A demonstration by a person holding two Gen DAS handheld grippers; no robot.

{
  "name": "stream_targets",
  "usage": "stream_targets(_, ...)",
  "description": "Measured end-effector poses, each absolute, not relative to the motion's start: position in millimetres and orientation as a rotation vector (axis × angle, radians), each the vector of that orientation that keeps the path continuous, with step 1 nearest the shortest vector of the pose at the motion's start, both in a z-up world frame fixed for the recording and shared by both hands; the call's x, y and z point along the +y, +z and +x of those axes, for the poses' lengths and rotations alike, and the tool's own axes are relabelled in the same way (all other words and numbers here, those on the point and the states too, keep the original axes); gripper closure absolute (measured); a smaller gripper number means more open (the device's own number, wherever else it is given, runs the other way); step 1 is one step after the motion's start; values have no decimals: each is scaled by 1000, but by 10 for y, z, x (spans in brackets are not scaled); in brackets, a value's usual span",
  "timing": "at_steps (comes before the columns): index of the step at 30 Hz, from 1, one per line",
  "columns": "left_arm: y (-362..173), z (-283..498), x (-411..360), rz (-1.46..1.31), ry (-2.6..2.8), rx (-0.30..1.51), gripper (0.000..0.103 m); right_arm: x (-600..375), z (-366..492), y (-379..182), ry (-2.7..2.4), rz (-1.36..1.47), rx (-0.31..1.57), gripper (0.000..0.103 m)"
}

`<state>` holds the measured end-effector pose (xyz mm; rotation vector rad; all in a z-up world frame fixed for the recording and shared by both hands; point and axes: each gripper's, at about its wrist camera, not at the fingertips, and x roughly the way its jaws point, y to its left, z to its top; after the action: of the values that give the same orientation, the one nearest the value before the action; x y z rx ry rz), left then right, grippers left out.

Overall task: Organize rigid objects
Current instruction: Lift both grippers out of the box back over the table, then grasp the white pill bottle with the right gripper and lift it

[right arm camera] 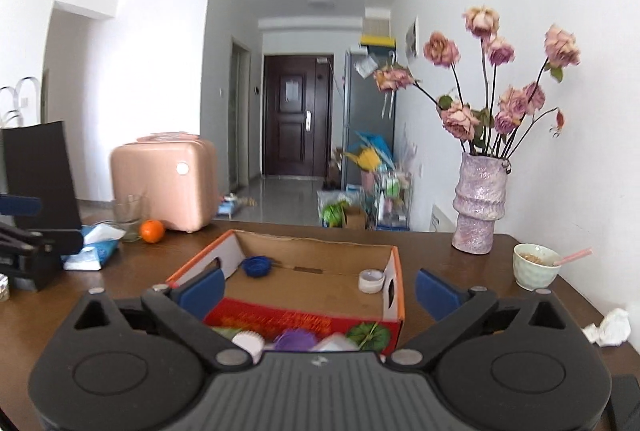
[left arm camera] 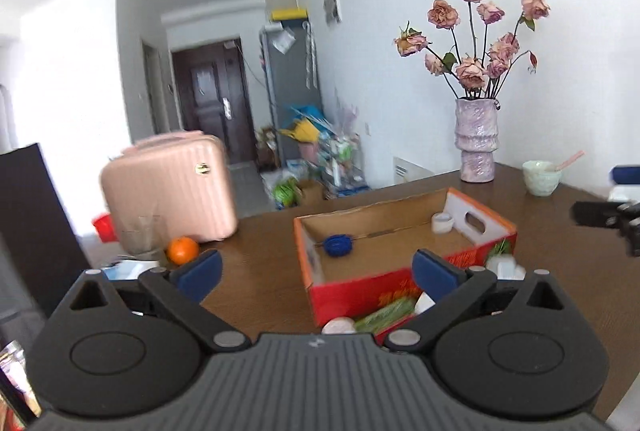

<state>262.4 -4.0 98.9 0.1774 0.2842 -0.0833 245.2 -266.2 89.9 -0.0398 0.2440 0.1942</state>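
Note:
A red cardboard box [left arm camera: 348, 291] [right arm camera: 280, 317] stands open on the brown table. Inside lie a blue lid [left arm camera: 337, 245] [right arm camera: 256, 265] and a small white jar [left arm camera: 442, 222] [right arm camera: 371, 281]. In front of the box lie small items: a white fluted cup [right arm camera: 248, 343], a purple piece [right arm camera: 296, 341], and white pieces [left arm camera: 505, 267]. My left gripper [left arm camera: 316, 273] is open and empty, above the table before the box. My right gripper [right arm camera: 318, 291] is open and empty, over the box's near wall. Each gripper shows at the edge of the other's view.
A vase of dried roses [right arm camera: 478, 209] [left arm camera: 477, 141] and a bowl with a spoon [right arm camera: 536, 271] [left arm camera: 542, 177] stand at the back right. An orange [left arm camera: 183, 250] [right arm camera: 152, 231], a glass [right arm camera: 128, 217], a tissue pack [right arm camera: 94, 251] and a pink suitcase [left arm camera: 172, 187] are on the left. Crumpled paper [right arm camera: 610, 329].

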Motion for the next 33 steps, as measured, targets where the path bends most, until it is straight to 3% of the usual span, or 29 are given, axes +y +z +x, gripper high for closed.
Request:
stream_targets(6, 377, 1853, 89, 79, -68, 269, 0, -2611, 1720, 486, 182, -54, 190, 0)
stream_targets(13, 17, 1344, 228, 30, -47, 368, 0, -2673, 1038, 97, 134, 22, 269, 0)
stream_targets(23, -40, 1556, 46, 70, -86, 387, 0, -2728, 1199, -2, 89, 51, 293, 0)
stream_targets(33, -137, 2315, -409, 139, -180, 457, 0, -3028, 1900, -154, 46, 168, 382, 2)
